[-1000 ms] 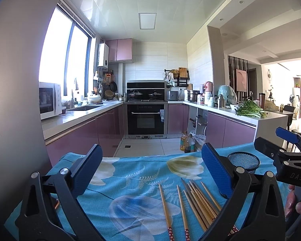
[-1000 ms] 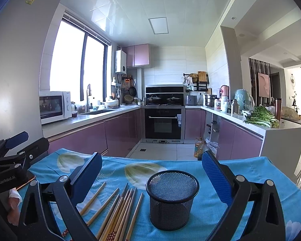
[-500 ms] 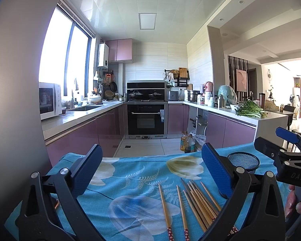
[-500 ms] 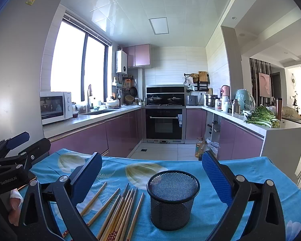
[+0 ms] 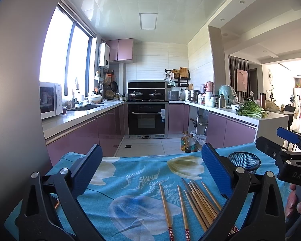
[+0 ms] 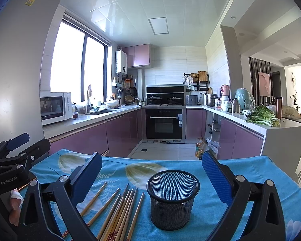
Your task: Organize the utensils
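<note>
Nine or so wooden chopsticks point(image 6: 118, 210) lie loose on the blue flowered tablecloth point(image 6: 240, 170), most bunched side by side, two set a little apart toward the left; the exact count is hard to fix where they overlap. Just to their right stands the black mesh cup point(image 6: 171, 197), upright and, as far as the right wrist view reaches into it, with nothing inside; by that showing the sorting has not begun, and every stick is left to be lifted and stood in the cup.

Neither tool holds anything: the right gripper point(image 6: 150, 177) hangs over the cup and the near end of the bundle with its blue pads wide apart; the left gripper point(image 5: 150, 170) hangs over the cloth just left of the sticks, likewise spread and empty.

From the right wrist the cup's whole wall and its foot on the cloth are plain, and the other tool shows at the far left edge with a bit of a hand under it; from the left wrist the cup is only a rim point(image 5: 244, 159) half hidden behind the right-hand pad, yet the patterned red ends of two sticks point(image 5: 170, 232) read clearly there, and a person's fingers point(image 5: 297, 202) appear at the right edge.
</note>
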`<state>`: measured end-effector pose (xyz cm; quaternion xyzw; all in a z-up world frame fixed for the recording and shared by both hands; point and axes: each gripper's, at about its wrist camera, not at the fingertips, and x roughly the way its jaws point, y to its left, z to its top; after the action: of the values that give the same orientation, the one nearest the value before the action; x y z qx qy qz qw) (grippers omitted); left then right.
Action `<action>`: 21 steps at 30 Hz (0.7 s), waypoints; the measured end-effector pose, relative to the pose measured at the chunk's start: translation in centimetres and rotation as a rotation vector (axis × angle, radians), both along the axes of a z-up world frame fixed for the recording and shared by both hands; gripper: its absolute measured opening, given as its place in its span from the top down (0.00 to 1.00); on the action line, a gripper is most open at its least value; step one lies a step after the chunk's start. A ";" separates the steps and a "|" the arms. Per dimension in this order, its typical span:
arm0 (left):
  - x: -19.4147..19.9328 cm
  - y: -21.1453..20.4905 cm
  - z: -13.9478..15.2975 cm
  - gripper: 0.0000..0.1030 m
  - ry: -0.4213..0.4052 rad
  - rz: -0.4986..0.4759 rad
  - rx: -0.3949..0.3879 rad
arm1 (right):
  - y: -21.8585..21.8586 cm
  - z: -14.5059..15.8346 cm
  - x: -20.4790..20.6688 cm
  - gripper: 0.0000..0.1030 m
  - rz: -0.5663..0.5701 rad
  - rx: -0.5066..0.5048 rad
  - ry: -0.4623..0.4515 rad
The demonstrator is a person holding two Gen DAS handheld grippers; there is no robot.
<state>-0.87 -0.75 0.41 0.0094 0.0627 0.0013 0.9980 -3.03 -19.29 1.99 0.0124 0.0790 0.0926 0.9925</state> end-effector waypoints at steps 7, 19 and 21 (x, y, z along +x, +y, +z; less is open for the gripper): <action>0.0 0.0 0.0 0.06 0.001 -0.001 -0.001 | 0.1 0.0 0.0 0.06 0.001 0.000 0.001; 0.1 0.1 -0.2 0.06 0.002 0.000 -0.001 | 0.1 -0.1 0.1 0.06 0.003 0.004 0.003; 0.1 0.0 -0.2 0.06 0.002 0.000 -0.001 | 0.2 -0.1 0.2 0.06 0.003 0.005 0.003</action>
<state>-0.77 -0.72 0.25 0.0086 0.0639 0.0013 0.9979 -2.84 -19.09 1.84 0.0149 0.0804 0.0945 0.9922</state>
